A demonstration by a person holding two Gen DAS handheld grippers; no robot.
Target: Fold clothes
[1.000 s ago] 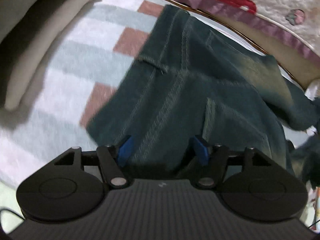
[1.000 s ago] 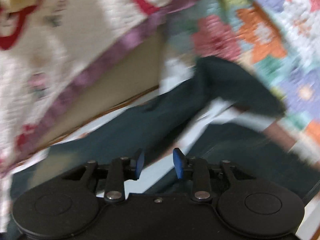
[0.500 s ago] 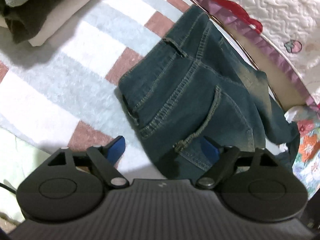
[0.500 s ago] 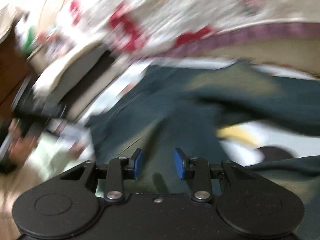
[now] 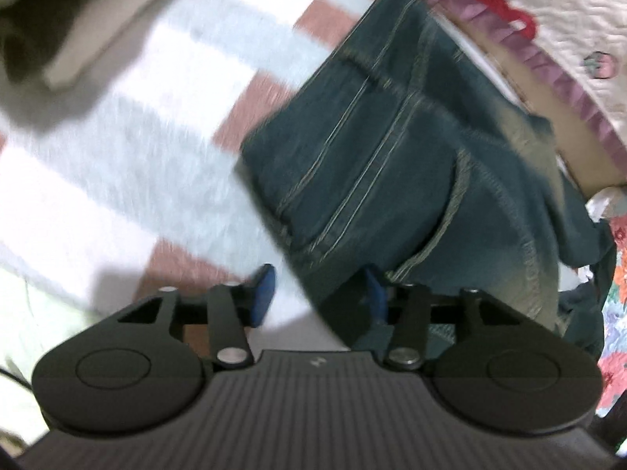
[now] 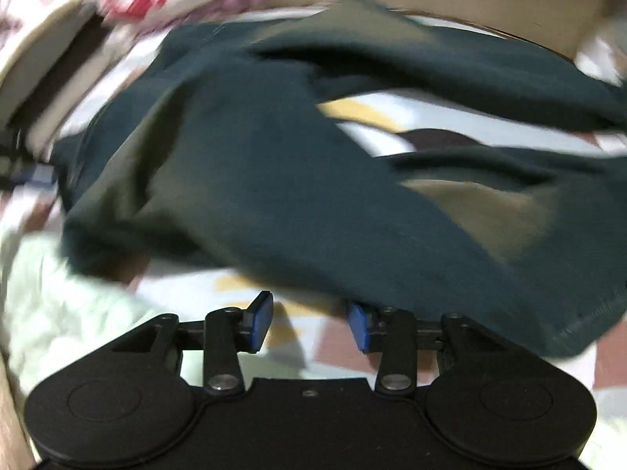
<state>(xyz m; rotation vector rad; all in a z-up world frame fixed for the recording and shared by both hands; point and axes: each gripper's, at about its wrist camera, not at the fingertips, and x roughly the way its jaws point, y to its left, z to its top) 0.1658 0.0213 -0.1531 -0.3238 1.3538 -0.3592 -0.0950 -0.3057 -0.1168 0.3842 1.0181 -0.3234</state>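
Only one jeans [image 5: 395,180]; two grippers: left gripper [image 5: 319,295] closing, right gripper [image 6: 309,323] opening.

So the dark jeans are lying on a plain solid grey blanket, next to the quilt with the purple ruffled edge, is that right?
Not quite. In the left wrist view, the jeans lie on a checked blanket of white, pale blue and reddish-brown blocks, not a plain solid grey one. The rest holds: the quilt with the purple ruffled edge is right beside them.
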